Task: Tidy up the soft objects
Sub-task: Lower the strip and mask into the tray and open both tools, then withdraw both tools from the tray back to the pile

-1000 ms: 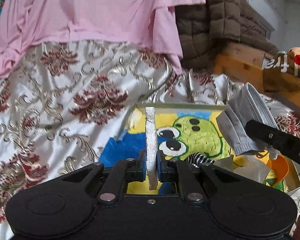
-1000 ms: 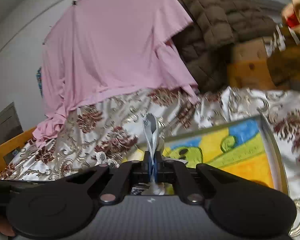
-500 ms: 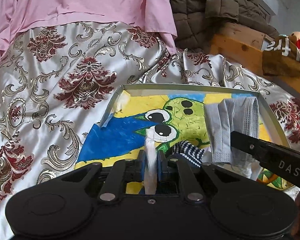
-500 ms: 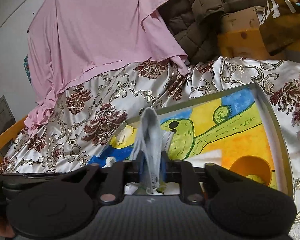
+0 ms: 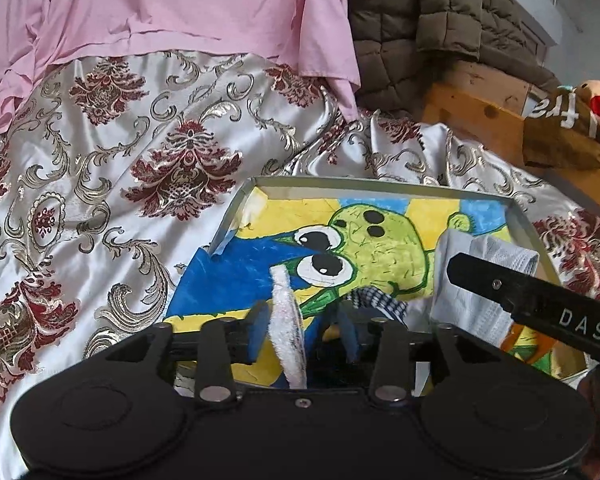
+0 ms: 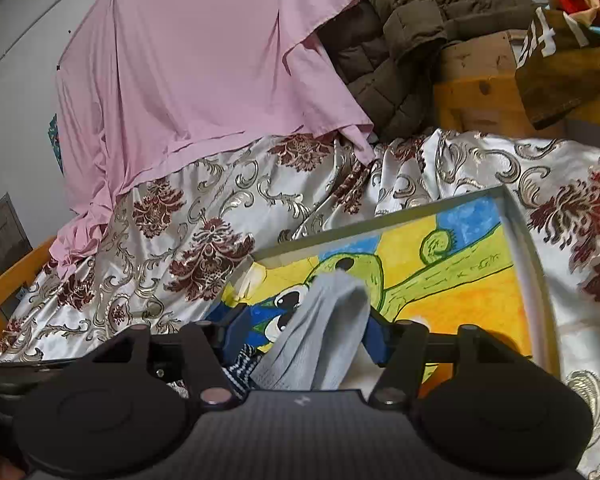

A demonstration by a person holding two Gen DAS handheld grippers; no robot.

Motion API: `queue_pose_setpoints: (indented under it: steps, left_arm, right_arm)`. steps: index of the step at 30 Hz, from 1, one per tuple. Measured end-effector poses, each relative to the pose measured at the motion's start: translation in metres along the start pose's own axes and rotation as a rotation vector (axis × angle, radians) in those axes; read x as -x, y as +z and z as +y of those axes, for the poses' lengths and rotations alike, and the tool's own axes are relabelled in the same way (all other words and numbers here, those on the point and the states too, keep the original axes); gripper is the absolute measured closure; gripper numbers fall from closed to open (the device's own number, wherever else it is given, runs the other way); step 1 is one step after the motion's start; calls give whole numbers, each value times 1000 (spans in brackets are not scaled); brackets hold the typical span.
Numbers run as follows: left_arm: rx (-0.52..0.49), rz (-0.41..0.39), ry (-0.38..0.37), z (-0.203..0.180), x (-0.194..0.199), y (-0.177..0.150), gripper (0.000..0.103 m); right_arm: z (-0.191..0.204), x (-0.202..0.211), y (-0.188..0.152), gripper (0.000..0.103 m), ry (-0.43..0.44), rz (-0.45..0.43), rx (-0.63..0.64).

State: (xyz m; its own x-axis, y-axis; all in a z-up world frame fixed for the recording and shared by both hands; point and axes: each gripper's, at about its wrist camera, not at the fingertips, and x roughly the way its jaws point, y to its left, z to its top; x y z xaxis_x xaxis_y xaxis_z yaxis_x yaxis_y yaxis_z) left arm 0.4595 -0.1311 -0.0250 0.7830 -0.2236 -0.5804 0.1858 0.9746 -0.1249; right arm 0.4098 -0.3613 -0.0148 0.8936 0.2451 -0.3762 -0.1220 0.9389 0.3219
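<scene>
While its jaws have just been opening, the left gripper (image 5: 300,330) has a fluffy white cloth strip (image 5: 288,320) standing loose between them. The right gripper (image 6: 308,334), jaws also just spreading, lets a grey face mask (image 6: 324,332) sag. Both sit over the shallow metal tray with a green frog picture (image 5: 380,184) on the shiny flowered sheet (image 5: 120,184).
</scene>
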Motion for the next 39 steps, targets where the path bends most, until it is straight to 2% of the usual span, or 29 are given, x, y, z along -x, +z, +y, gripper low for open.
queue_pose_setpoints:
  steps: [2,9,14,18,23,28,32,39]
  left_arm:
    - [15,-13,-6,1,7,-1,52]
    - [65,-51,-8,3,35,-3,43]
    - [115,-112,-22,3,67,-4,33]
    - [159,-157,-42,1,96,-4,31]
    - [162,-199,-72,-4,137,-10,23]
    - [156,-223,-93,-4,176,-25,19]
    - [157,-245,-94,-1,203,-35,9]
    - [162,-273,-112,3,242,-53,2]
  right_arm:
    - [0,6,3,35,-6,-7,-3]
    - [1,37,17,24,-18,-56,-14]
    - [7,69,24,14,-37,-96,5]
    - [13,98,25,10,-45,-121,15]
    - [24,129,21,3,-38,-120,28]
    - [43,161,8,1,-51,-120,58]
    - [58,185,-4,0,-51,-120,90]
    - [83,220,-34,0,-55,-154,138]
